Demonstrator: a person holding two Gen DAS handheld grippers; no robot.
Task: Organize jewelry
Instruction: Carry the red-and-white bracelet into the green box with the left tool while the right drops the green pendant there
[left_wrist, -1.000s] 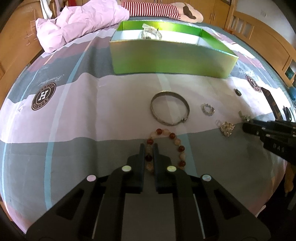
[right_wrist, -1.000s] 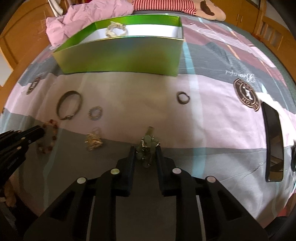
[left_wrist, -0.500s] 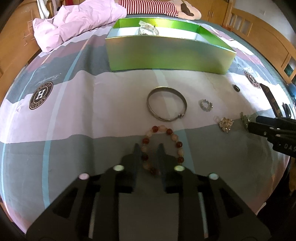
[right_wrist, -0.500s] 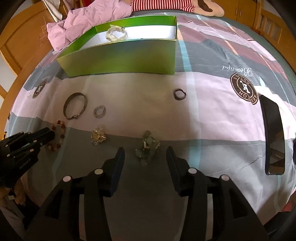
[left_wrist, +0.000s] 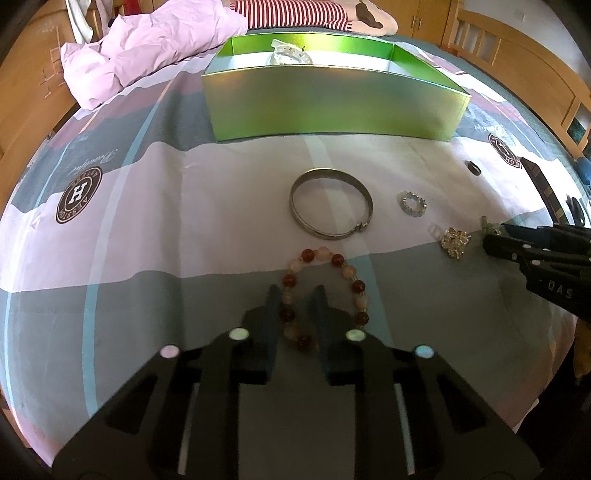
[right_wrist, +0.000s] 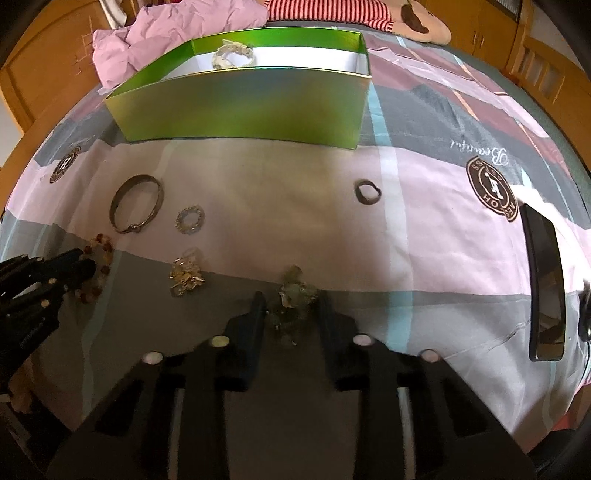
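- Right now you are working in front of the green box (left_wrist: 332, 99), the landmark for everything below; it is sitting open at the far side of the bedspread (left_wrist: 129, 206), with one pale bracelet (right_wrist: 233, 56) already lying inside.
- Nearer you than the box, the metal bangle (left_wrist: 330, 208) is lying flat, untouched.
- Nearer still, you are holding the left gripper (left_wrist: 295, 295) parted around the near-left arc of the beaded bracelet (left_wrist: 325, 291); the beads are running between the fingers, not yet pinched, and the loop is stretching away toward the box.
- To the right of that, you are keeping the right gripper (right_wrist: 289, 301) spread wide around the greenish cluster (right_wrist: 293, 299), which is lying between the fingers, slightly ahead.
- Judging by this, each hand is needing only to close, then carry toward the box.
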